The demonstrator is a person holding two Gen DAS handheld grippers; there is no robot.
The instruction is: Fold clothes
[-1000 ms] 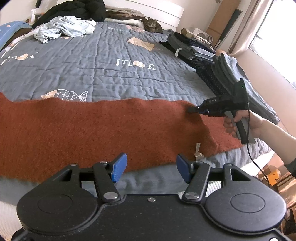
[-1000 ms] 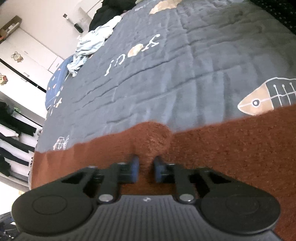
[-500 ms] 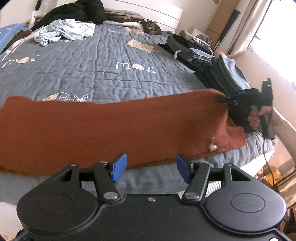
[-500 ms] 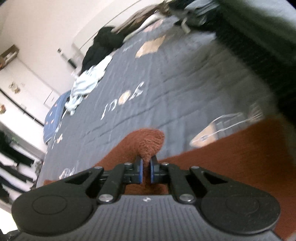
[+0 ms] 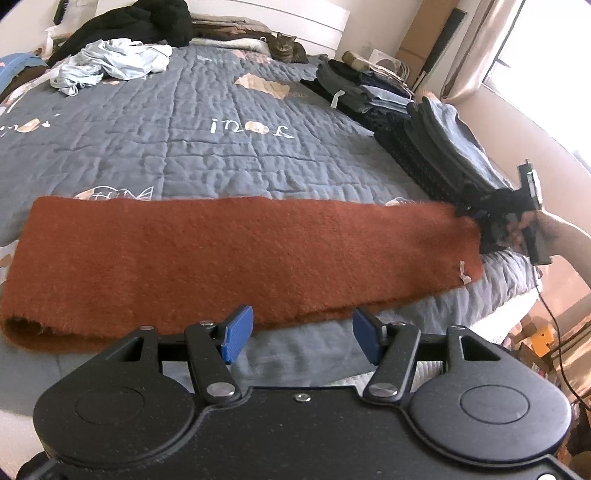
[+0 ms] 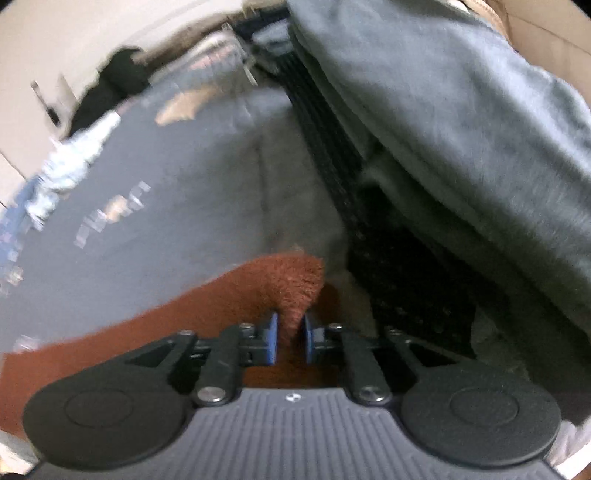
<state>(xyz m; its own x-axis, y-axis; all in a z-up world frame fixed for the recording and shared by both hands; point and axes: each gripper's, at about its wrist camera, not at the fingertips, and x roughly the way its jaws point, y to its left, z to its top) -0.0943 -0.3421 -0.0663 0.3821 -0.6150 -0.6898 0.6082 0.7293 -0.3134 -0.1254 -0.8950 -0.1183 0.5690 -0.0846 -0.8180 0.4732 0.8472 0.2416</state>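
A long rust-red knitted cloth (image 5: 240,251) lies stretched flat as a strip across the near part of the grey bedspread (image 5: 221,155). My left gripper (image 5: 301,334) hovers open over the bed's near edge, just in front of the cloth, with nothing between its blue pads. My right gripper (image 5: 463,213) is at the cloth's far right corner, held by a person's hand (image 5: 554,236). In the right wrist view its jaws (image 6: 290,338) are opening, and the raised corner of the cloth (image 6: 295,288) still stands loosely between the pads.
Stacks of folded dark and grey clothes (image 5: 443,147) line the bed's right side, close to my right gripper. Another folded stack (image 5: 362,92) lies further back. A crumpled light-blue pile (image 5: 110,64), a black garment (image 5: 140,22) and a cat (image 5: 284,46) are at the head of the bed.
My right gripper pulled the cloth's right end to the right, drawing it out into a flat strip, and its jaws went from shut to parted. The left gripper stayed put.
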